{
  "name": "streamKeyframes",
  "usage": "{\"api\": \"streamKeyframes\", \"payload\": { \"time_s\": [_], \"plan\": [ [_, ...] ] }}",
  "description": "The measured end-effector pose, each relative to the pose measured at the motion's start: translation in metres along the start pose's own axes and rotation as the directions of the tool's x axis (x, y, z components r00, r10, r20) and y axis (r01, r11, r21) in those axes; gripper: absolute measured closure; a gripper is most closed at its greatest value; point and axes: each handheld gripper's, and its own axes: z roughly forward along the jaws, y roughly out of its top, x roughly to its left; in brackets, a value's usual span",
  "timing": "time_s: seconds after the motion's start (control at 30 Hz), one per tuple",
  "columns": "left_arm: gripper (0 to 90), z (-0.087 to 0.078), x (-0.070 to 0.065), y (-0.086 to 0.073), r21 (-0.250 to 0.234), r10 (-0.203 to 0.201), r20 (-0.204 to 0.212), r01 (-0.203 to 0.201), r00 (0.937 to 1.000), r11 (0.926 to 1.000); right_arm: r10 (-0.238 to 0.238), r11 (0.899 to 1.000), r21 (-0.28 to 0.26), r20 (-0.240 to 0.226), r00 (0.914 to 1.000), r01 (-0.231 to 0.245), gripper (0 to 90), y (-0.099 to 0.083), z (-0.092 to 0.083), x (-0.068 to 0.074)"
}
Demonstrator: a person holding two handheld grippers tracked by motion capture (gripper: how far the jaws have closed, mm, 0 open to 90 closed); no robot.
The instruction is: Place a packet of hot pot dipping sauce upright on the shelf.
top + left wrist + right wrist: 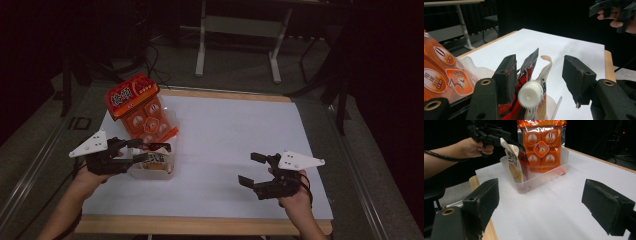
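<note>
High view: left gripper [145, 151] jaws apart above spouted pouch [152, 160] in clear tub [167, 172]; right gripper [252, 170] jaws apart, empty.

light: dim room, lit tabletop | bg: black | blur: near jaws soft, slight grain

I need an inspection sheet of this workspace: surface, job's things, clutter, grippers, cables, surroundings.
Surface: white sheet on a wood-edged table.
Job's things: clear plastic bin holds an upright orange packet and a spouted pouch with a white cap.
Clutter: nothing seen.
Grippers: left gripper is over the bin, jaws apart around the pouch top, pads not pressing; right gripper is open above the sheet, holding nothing.
Cables: one black cable trails along the left forearm.
Surroundings: dark room, white table legs behind.
</note>
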Motion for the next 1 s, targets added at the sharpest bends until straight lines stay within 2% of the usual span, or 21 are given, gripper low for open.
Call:
{"api": "streamKeyframes", "payload": {
  "time_s": [0.17,0.2,0.3,0.33,0.37,0.43,0.47,0.5,0.57,0.6,0.77,0.83,1.0],
  "plan": [
    [38.0,0.004,-0.012,0.010,-0.021,0.026,-0.018,-0.026,0.9995,0.9995,-0.001,1.000,0.000,0.002,1.0000,0.001,14.4,0.000,-0.001,0.000],
    [34.0,0.008,-0.018,0.015,-0.012,0.018,-0.009,-0.018,0.9998,0.9998,-0.003,1.000,0.000,0.003,1.0000,0.003,14.4,0.000,-0.001,0.000],
    [21.7,0.013,-0.023,0.020,0.003,0.006,0.011,-0.006,0.9999,1.0000,-0.001,1.000,0.001,0.003,1.0000,0.001,14.4,0.000,-0.001,0.000],
    [16.9,0.019,-0.030,0.024,0.008,-0.007,0.021,0.007,0.9998,0.9999,0.000,1.000,0.001,0.003,1.0000,0.000,14.4,0.000,-0.001,-0.001],
    [16.6,0.019,-0.030,0.024,0.008,-0.007,0.021,0.007,0.9998,0.9999,0.000,1.000,0.001,0.003,1.0000,0.000,14.4,0.000,-0.001,-0.001],
    [14.9,0.026,-0.038,0.028,0.002,-0.036,0.033,0.036,0.9988,0.9994,-0.002,1.000,0.002,0.004,1.0000,0.002,14.4,0.000,-0.001,0.000],
    [11.5,0.033,-0.048,0.031,0.026,-0.021,0.011,0.021,0.9997,0.9994,-0.002,1.000,-0.001,0.007,1.0000,0.002,14.4,0.000,-0.002,-0.001],
    [9.3,0.033,-0.048,0.031,0.026,-0.021,0.011,0.021,0.9997,0.9994,-0.002,1.000,-0.001,0.007,1.0000,0.002,14.4,0.000,-0.002,-0.001],
    [7.7,0.041,-0.056,0.033,0.041,-0.022,0.006,0.022,0.9997,0.9989,-0.001,1.000,-0.003,0.007,1.0000,0.001,14.4,0.000,-0.003,-0.001],
    [3.8,0.047,-0.063,0.034,0.047,-0.030,0.004,0.029,0.9996,0.9985,-0.001,1.000,-0.002,0.008,1.0000,0.001,14.4,0.000,-0.003,-0.001],
    [2.4,0.057,-0.074,0.037,0.058,-0.037,0.020,0.036,0.9991,0.9977,0.001,1.000,0.000,0.007,1.0000,-0.001,14.4,-0.001,-0.004,-0.001],
    [2.5,0.064,-0.081,0.040,0.060,-0.044,0.042,0.042,0.9981,0.9973,0.002,1.000,0.003,0.010,0.9999,-0.002,14.4,-0.002,-0.004,-0.001],
    [2.4,0.070,-0.088,0.041,0.055,-0.051,0.053,0.048,0.9973,0.9974,0.007,1.000,0.004,0.012,0.9999,-0.007,14.4,-0.004,-0.005,-0.001]
  ]
}}
